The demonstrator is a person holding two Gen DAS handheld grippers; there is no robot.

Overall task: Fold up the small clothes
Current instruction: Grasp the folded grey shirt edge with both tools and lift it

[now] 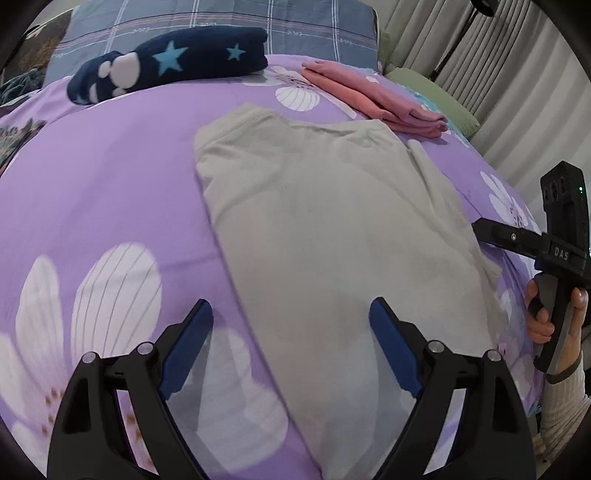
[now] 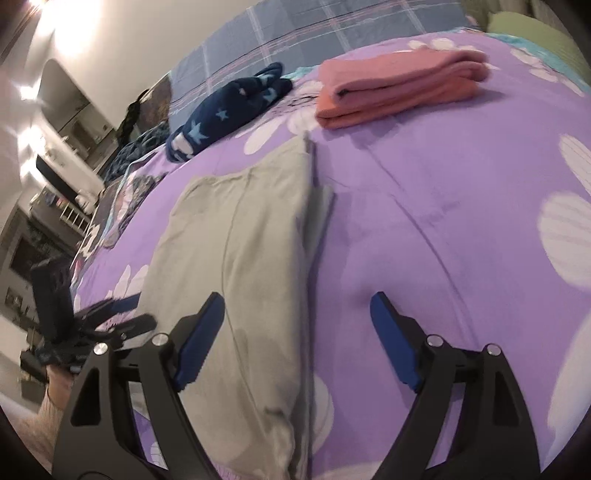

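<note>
A pale grey-beige garment (image 1: 325, 229) lies flat on the bed, spread over a purple bedspread (image 1: 110, 177) printed with large white flowers. It looks folded lengthwise: in the right wrist view its right side forms a straight, doubled edge with a narrow strip of the same cloth peeking out beside it.

The left gripper (image 1: 291, 332) hangs above the near end of the garment, its jaws spread wide with nothing between them; one blue pad sits over bare bedspread, the other over the cloth. The right gripper (image 2: 297, 325) is likewise wide open and empty, straddling the garment's folded right edge, one pad above the cloth and one above the purple cover. In the left wrist view, the right gripper shows at the garment's right side, gripped by a hand (image 1: 554, 317) in a ribbed light sleeve.

Farther up the bed, a folded stack of pink and salmon clothes (image 2: 399, 88) rests just beyond the garment's far right corner. A dark navy item with light-blue stars (image 1: 170, 62) lies to the far left, near a plaid pillow (image 1: 303, 26). Pale curtains (image 1: 498, 74) hang behind.
</note>
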